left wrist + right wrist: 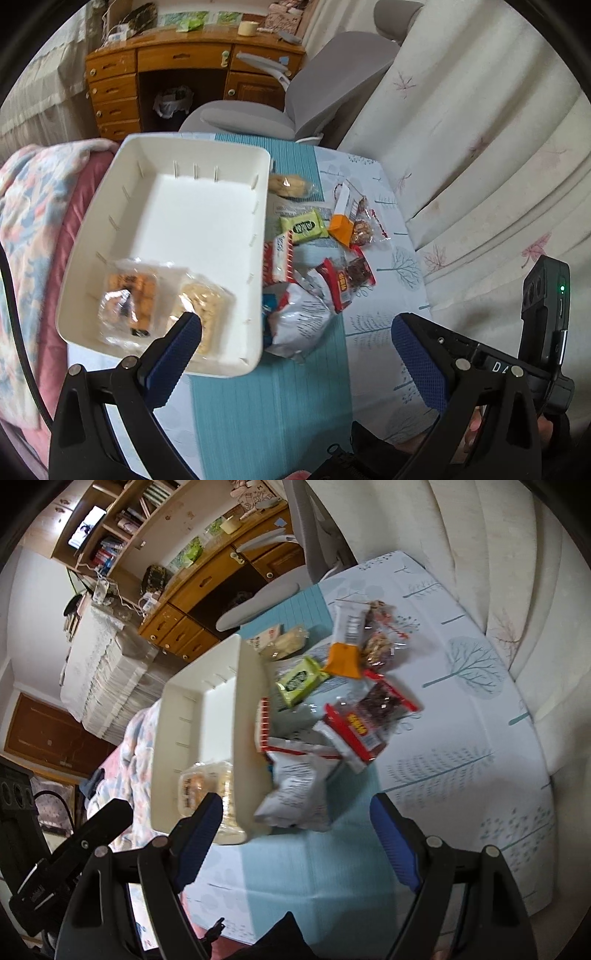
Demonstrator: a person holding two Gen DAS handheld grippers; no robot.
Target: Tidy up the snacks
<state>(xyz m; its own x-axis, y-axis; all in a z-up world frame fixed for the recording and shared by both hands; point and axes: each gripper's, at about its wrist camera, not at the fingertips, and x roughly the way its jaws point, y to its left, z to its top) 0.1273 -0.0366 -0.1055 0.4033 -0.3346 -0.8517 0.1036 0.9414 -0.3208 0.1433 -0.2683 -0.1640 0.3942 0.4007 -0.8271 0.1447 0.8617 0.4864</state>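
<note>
Left gripper (295, 354): its jaws are standing wide apart with nothing between them, hovering over the near end of the white bin and the teal mat.
Right gripper (295, 834): its jaws are spread wide, gripping nothing, hanging above the silver bag.
White bin (110, 206): sitting on the table's left side, holding two clear-wrapped snacks (129, 299) at its near end.
Silver bag (295, 325): lying against the bin's right wall.
Loose snacks: a red packet (347, 277), a green packet (304, 226) and an orange-and-white bar (341, 218) are lying just right of the bin.
Table (399, 258): wearing a tree-print cloth with a teal mat (266, 406).
</note>
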